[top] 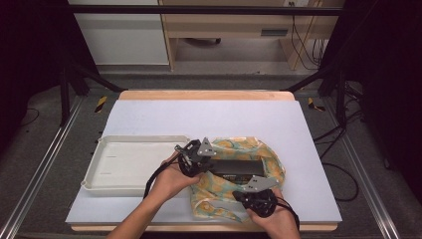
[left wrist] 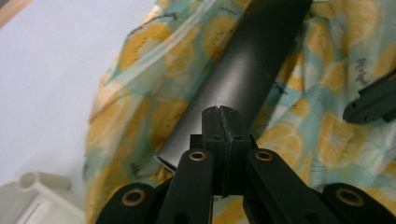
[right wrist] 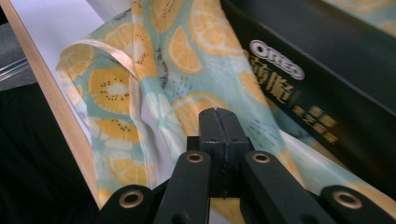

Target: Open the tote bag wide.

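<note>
The black rectangular Oreo box (top: 236,169) lies inside the citrus-print fabric bag (top: 271,159) at the desk's (top: 209,117) 5 o'clock. Both the left gripper (left wrist: 224,114) and right gripper (right wrist: 217,116) are clenched, each apparently pinching the bag's cloth. To do this step well, lift the cloth edges evenly. The white plastic tray (top: 99,164) crowds 9 o'clock; open room lies toward 12 and 3 o'clock

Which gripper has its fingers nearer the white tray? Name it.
The left gripper, beside the white tray; the right gripper sits at the bag's near edge.
</note>
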`<control>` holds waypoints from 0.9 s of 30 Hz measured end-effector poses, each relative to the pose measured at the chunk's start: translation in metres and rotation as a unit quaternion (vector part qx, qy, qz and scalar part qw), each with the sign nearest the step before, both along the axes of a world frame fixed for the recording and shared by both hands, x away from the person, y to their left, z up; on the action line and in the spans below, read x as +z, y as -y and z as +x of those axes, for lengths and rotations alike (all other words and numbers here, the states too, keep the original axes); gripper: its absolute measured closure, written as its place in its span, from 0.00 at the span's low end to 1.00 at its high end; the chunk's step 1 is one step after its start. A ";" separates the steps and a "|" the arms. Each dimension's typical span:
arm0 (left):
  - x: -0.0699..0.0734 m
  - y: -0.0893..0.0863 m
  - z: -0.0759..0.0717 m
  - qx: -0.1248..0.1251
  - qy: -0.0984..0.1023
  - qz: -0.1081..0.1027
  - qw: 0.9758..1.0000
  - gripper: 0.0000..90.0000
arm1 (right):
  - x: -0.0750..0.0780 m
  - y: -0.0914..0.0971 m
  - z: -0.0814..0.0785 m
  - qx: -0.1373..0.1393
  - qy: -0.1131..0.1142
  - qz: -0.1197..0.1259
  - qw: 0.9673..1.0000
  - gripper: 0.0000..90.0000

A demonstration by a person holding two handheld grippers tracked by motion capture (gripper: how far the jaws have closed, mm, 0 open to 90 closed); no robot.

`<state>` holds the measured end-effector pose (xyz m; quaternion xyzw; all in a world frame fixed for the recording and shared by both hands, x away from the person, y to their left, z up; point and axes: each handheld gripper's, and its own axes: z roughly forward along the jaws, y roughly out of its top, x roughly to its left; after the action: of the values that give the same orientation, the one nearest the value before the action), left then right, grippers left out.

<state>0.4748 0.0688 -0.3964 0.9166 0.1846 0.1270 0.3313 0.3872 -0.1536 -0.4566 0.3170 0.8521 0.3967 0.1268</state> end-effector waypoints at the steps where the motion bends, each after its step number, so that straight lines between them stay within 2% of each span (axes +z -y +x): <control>1: -0.002 0.001 0.000 0.001 0.002 0.004 1.000 1.00 | 0.001 0.003 -0.001 -0.003 0.003 0.002 1.000 1.00; 3: -0.004 0.001 0.000 0.004 0.005 0.007 1.000 1.00 | 0.003 0.006 -0.003 -0.005 0.004 0.003 1.000 1.00; 7: -0.010 -0.003 -0.001 0.009 -0.003 0.004 1.000 1.00 | 0.009 0.020 -0.006 -0.019 0.012 0.011 1.000 1.00; 10: -0.015 -0.009 -0.008 0.008 -0.007 0.012 1.000 1.00 | 0.016 0.038 -0.004 -0.044 0.024 0.019 0.999 1.00; 11: -0.015 -0.009 -0.008 0.008 -0.007 0.012 1.000 1.00 | 0.016 0.038 -0.004 -0.044 0.024 0.019 0.999 1.00; 12: -0.017 -0.011 -0.011 0.006 -0.007 0.015 1.000 1.00 | 0.018 0.048 0.000 -0.059 0.029 0.021 0.998 1.00; 15: -0.019 -0.014 -0.015 0.006 -0.010 0.011 1.000 1.00 | 0.020 0.061 0.005 -0.083 0.033 0.019 0.996 1.00; 20: -0.028 -0.018 -0.023 0.002 -0.017 0.011 1.000 1.00 | 0.016 0.073 0.013 -0.103 0.032 0.003 0.994 1.00; 23: -0.038 -0.018 -0.026 0.004 -0.022 0.019 1.000 1.00 | 0.006 0.078 0.017 -0.110 0.017 -0.014 0.994 1.00; 27: -0.046 -0.019 -0.026 0.007 -0.026 0.028 0.999 1.00 | -0.001 0.079 0.019 -0.111 0.005 -0.021 0.994 1.00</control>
<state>0.4487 0.0878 -0.4421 0.9271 0.1955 0.1109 0.3000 0.4057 -0.2326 -0.4578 0.4051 0.8188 0.3641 0.1812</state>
